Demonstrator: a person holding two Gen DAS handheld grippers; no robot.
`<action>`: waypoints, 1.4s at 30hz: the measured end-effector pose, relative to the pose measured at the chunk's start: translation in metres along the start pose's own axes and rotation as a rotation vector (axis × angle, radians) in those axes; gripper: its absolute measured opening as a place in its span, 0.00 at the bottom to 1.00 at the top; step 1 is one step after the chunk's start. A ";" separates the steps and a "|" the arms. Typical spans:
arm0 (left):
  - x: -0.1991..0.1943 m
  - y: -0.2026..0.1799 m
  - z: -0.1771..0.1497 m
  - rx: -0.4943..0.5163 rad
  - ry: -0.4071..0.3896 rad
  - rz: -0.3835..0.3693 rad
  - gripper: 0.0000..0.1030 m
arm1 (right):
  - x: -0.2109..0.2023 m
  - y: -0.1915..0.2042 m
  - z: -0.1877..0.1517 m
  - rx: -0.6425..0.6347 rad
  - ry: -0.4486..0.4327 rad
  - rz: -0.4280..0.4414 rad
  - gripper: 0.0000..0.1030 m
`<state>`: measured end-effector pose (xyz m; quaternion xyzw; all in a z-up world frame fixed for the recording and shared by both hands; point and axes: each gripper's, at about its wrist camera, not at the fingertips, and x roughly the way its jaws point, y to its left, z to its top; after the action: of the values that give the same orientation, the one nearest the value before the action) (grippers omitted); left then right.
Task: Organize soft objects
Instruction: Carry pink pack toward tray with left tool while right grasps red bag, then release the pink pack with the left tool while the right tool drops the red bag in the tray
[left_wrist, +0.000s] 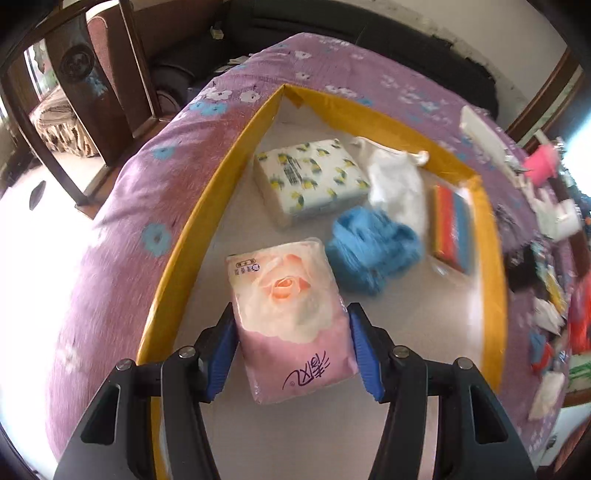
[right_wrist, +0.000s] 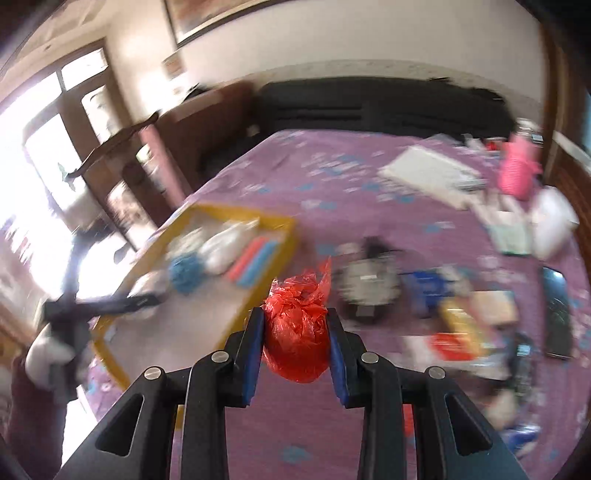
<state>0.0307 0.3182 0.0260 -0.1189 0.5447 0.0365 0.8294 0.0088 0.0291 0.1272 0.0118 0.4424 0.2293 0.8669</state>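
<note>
My left gripper (left_wrist: 291, 325) is shut on a pink tissue pack (left_wrist: 288, 306) printed with a rose, held above the near part of a yellow-rimmed box (left_wrist: 207, 221). Inside the box lie a lemon-print tissue pack (left_wrist: 310, 177), a blue fluffy cloth (left_wrist: 373, 247), a white plastic bag (left_wrist: 397, 184) and an orange-and-blue pack (left_wrist: 452, 229). My right gripper (right_wrist: 295, 332) is shut on a crumpled red plastic bag (right_wrist: 295, 332), held over the purple floral bedspread (right_wrist: 332, 177) to the right of the box (right_wrist: 258, 273). The left gripper (right_wrist: 144, 301) shows over the box in the right wrist view.
Right of the box, many loose items lie on the bedspread: a white flat box (right_wrist: 428, 173), a pink object (right_wrist: 517, 166), a black bundle (right_wrist: 369, 284), a dark phone (right_wrist: 557, 314). Beyond the bed's far left edge stand dark wooden furniture (left_wrist: 92, 74) and a black sofa (right_wrist: 369, 107).
</note>
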 end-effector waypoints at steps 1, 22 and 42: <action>0.003 -0.004 0.006 0.006 -0.010 0.010 0.55 | 0.006 0.005 0.000 -0.003 0.011 0.012 0.33; -0.079 0.025 -0.018 -0.062 -0.260 -0.123 0.73 | 0.140 0.063 0.018 -0.048 0.180 0.006 0.43; -0.122 -0.070 -0.100 0.023 -0.362 -0.297 0.79 | -0.080 -0.115 -0.030 0.145 -0.181 -0.295 0.95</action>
<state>-0.0954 0.2353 0.1107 -0.1799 0.3642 -0.0713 0.9110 -0.0101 -0.1118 0.1436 0.0299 0.3749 0.0650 0.9243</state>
